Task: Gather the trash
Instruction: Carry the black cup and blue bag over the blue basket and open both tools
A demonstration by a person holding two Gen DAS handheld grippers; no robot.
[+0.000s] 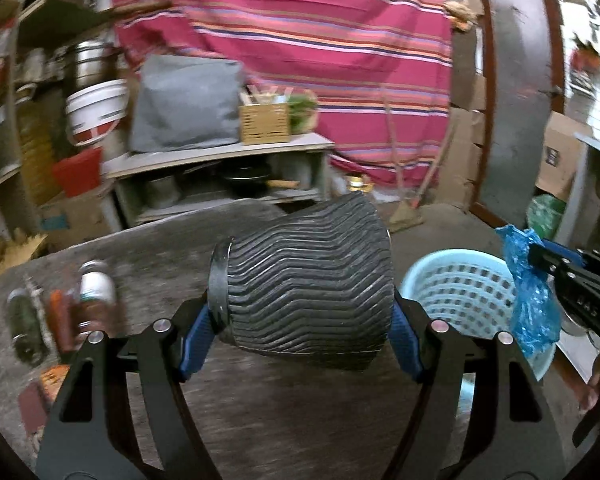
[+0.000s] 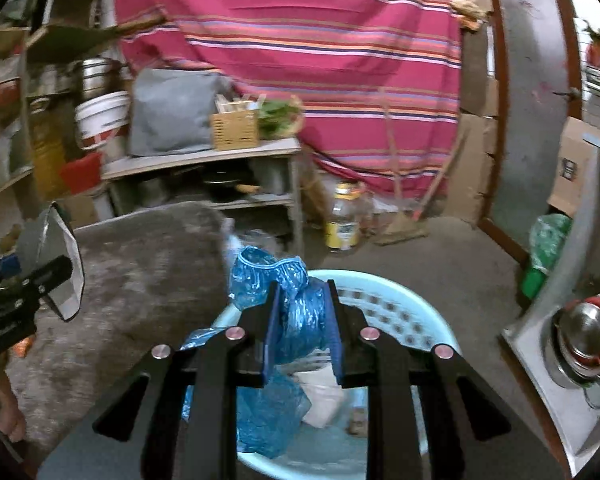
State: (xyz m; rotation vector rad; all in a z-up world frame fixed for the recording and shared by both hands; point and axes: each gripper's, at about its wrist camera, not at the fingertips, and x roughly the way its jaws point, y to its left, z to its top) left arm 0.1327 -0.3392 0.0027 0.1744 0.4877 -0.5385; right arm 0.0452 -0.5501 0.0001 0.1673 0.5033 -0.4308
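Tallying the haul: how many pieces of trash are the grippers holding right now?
2: a ribbed black cup in the left gripper; a blue plastic cover in the right gripper, above the basket.

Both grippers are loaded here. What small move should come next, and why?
Probably open the right gripper: it is shut on the blue plastic bag, which already hangs over the light blue basket. The left gripper, gripping the ridged black cup, sits beside the basket, not above it.
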